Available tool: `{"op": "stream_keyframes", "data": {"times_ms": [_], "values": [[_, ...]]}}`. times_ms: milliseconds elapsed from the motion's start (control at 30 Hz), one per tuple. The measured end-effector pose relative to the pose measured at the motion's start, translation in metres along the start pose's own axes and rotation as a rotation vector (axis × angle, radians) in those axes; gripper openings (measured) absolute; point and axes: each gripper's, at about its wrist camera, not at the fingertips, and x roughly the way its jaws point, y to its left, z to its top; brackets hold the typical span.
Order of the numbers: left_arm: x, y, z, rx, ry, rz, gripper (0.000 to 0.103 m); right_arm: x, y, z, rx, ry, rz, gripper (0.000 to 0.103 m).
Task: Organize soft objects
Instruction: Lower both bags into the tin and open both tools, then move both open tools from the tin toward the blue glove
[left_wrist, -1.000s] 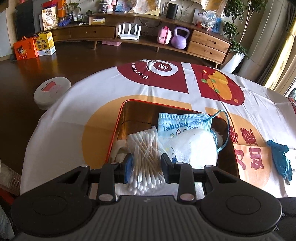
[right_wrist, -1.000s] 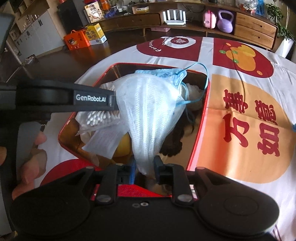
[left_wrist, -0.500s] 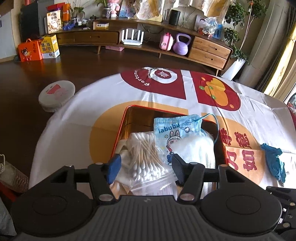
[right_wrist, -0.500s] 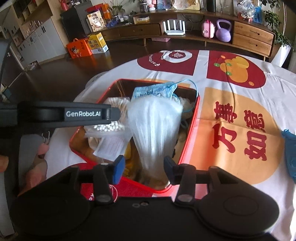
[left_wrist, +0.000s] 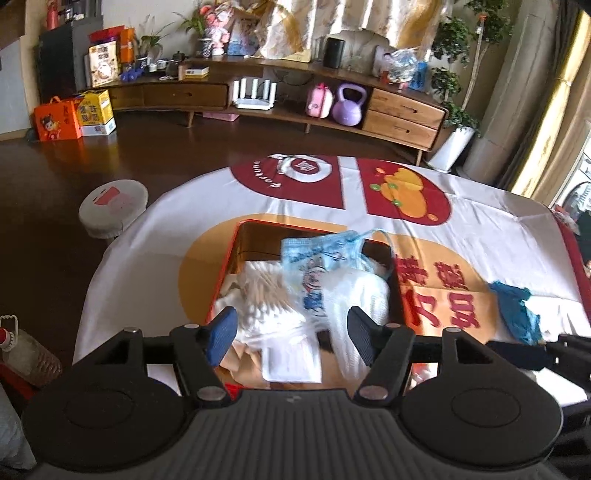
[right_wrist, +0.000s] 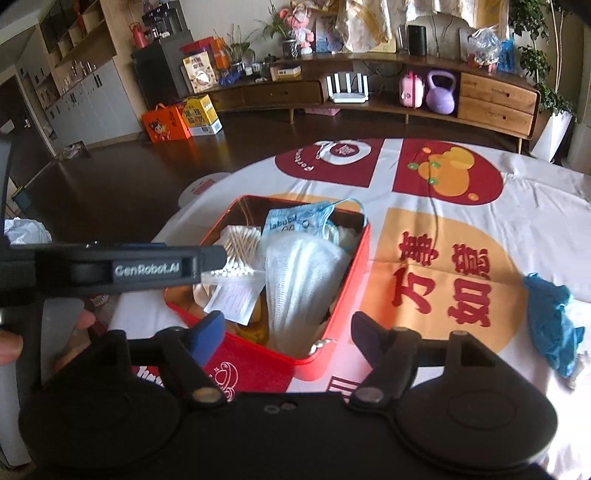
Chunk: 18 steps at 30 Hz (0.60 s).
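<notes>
A red tin box (right_wrist: 343, 284) (left_wrist: 224, 273) sits on the printed tablecloth. In it lie a bag of cotton swabs (left_wrist: 269, 295) (right_wrist: 240, 243), a blue face mask (left_wrist: 317, 251) (right_wrist: 295, 218) and a white mesh cloth (right_wrist: 299, 269) (left_wrist: 358, 295). My left gripper (left_wrist: 291, 334) is open and empty, above the box's near edge. My right gripper (right_wrist: 286, 330) is open and empty, just in front of the box. A crumpled blue glove (right_wrist: 552, 317) (left_wrist: 517, 314) lies on the cloth to the right of the box.
The round table (right_wrist: 535, 206) carries a white cloth with red and orange prints. A white round stool (left_wrist: 112, 206) stands on the floor at the left. A bottle (left_wrist: 26, 354) stands near the left table edge. A wooden sideboard (right_wrist: 406, 92) lines the far wall.
Both grippers have opened and pulled back from the box. The left one let go of the cotton swab bag, the right one let go of the white mesh cloth, which now lie in the box.
</notes>
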Motion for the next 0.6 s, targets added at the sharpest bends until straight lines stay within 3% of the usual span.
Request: {"op": "stream_keyframes", "data": {"times_ms": [233, 333, 600], "values": [[-0.026, -0.020, -0.008, 0.034, -0.035, -0.025, 0.065, -0.030, -0.016, -0.008, 0.007, -0.040, -0.001, 0.084], [-0.037, -0.030, -0.013, 0.039, -0.052, -0.034, 0.076, -0.043, -0.023, -0.011, 0.013, -0.060, -0.001, 0.091], [-0.058, -0.065, -0.027, 0.073, -0.079, -0.076, 0.080, -0.077, -0.047, -0.025, 0.030, -0.112, -0.002, 0.103]]}}
